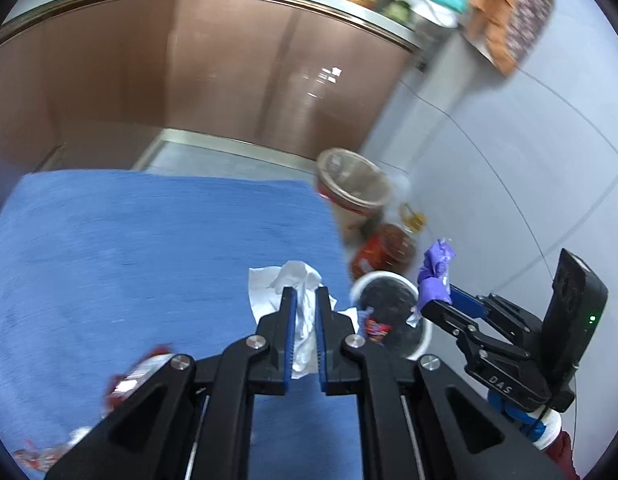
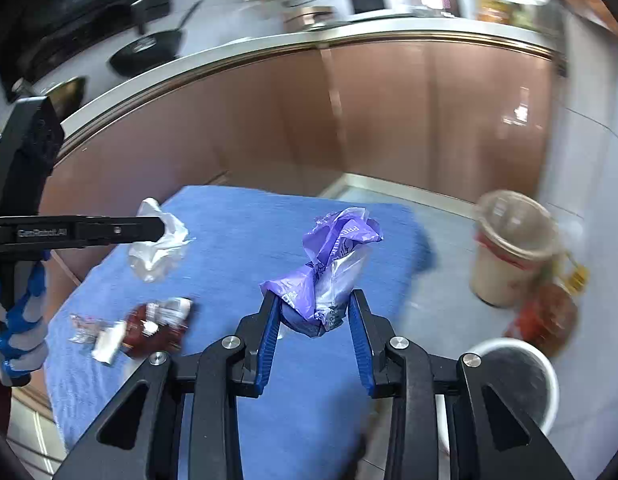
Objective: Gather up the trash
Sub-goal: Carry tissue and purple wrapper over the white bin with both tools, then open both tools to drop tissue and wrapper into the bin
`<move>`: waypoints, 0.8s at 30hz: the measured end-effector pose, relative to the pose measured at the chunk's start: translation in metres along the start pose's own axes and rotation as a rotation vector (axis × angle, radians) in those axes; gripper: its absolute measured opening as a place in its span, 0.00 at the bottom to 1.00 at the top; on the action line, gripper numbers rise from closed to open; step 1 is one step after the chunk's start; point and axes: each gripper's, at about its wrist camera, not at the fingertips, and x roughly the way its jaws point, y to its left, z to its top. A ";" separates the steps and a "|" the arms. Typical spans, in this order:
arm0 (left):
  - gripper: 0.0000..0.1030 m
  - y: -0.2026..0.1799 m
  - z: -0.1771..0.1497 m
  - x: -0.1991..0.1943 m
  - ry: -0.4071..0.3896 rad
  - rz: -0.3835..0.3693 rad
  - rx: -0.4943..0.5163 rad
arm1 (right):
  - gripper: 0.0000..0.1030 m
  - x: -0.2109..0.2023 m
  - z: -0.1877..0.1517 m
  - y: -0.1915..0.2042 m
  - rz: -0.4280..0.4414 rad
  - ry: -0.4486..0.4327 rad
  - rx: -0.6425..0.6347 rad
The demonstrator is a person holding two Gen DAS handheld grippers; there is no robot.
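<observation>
My left gripper (image 1: 306, 294) is shut on a crumpled white tissue (image 1: 301, 280) and holds it above the blue cloth (image 1: 129, 248). The tissue also shows in the right wrist view (image 2: 159, 246). My right gripper (image 2: 313, 300) is shut on a purple plastic wrapper (image 2: 329, 264), lifted above the cloth's right side; the wrapper also shows in the left wrist view (image 1: 435, 272). A white bin with a dark liner (image 1: 389, 312) stands on the floor beside the cloth and holds some trash. Red and silver wrappers (image 2: 149, 324) lie on the cloth.
A lidded beige bucket (image 2: 509, 248) and a red-lidded jar (image 2: 549, 316) stand on the floor behind the bin (image 2: 513, 384). Brown cabinet doors (image 1: 189, 72) under a counter close off the far side. More red wrappers (image 1: 137, 376) lie at the cloth's near left.
</observation>
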 end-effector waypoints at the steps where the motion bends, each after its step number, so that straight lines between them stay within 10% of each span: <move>1: 0.08 -0.012 0.002 0.009 0.011 -0.011 0.015 | 0.33 -0.006 -0.004 -0.014 -0.021 0.000 0.019; 12: 0.08 -0.151 0.003 0.156 0.191 -0.111 0.155 | 0.33 -0.011 -0.068 -0.160 -0.241 0.094 0.225; 24: 0.16 -0.191 0.001 0.264 0.280 -0.139 0.095 | 0.36 0.052 -0.110 -0.229 -0.333 0.232 0.293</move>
